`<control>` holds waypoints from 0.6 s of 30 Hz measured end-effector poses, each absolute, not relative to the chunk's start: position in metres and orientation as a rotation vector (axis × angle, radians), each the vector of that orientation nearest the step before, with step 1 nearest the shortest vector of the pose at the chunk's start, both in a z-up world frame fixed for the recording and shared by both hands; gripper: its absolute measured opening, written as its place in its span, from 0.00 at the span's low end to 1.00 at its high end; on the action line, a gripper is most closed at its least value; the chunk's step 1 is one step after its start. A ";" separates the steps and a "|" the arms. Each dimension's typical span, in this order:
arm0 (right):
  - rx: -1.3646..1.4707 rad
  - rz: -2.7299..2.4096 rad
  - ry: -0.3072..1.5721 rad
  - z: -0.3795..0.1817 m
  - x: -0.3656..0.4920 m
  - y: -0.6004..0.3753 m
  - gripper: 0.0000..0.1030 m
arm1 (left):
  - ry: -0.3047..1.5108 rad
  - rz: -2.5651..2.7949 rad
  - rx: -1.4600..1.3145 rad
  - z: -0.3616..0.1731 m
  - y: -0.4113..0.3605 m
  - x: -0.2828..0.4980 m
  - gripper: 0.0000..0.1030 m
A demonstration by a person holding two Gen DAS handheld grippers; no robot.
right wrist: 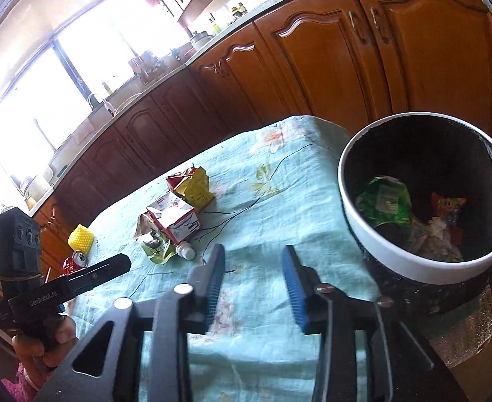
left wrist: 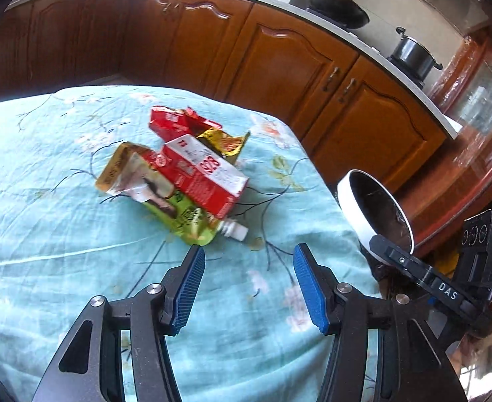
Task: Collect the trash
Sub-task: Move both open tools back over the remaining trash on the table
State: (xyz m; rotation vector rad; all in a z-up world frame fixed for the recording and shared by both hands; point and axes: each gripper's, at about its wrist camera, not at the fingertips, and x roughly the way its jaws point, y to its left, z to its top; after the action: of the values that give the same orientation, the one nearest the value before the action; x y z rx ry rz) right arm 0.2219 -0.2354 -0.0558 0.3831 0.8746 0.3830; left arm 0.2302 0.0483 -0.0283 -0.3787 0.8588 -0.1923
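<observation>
My left gripper hangs spread and empty over the teal tablecloth, low in the frame. The trash pile, a red carton on crumpled wrappers, lies centre frame just beyond it. My right gripper is spread too, holding nothing; the bin sits at right, wrappers inside.

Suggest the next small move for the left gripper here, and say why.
Probably ease the left gripper forward and down onto the green pouch, the nearest edge of the trash pile. Its jaws stand open and empty above the tablecloth, just short of the pile, and the bin at the table's edge already holds wrappers.
</observation>
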 end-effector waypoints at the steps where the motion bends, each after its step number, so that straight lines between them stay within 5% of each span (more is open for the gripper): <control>1: 0.378 0.391 0.871 -0.055 0.222 -0.232 0.49 | 0.860 -0.180 -0.387 -0.029 0.054 0.228 0.53; 3: 0.361 0.407 0.863 -0.053 0.223 -0.223 0.53 | 0.862 -0.155 -0.400 -0.030 0.066 0.223 0.53; 7: 0.323 0.420 0.827 -0.046 0.224 -0.209 0.79 | 0.867 -0.121 -0.436 -0.033 0.083 0.217 0.53; 18: 0.338 0.493 0.880 -0.056 0.255 -0.179 0.80 | 0.890 -0.084 -0.515 -0.042 0.107 0.238 0.53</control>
State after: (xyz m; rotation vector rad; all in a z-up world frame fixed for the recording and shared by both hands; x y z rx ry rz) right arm 0.2552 -0.1790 -0.0556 0.3375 0.8795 0.4934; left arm 0.2377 0.1067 -0.0420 -0.5155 0.8899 -0.0836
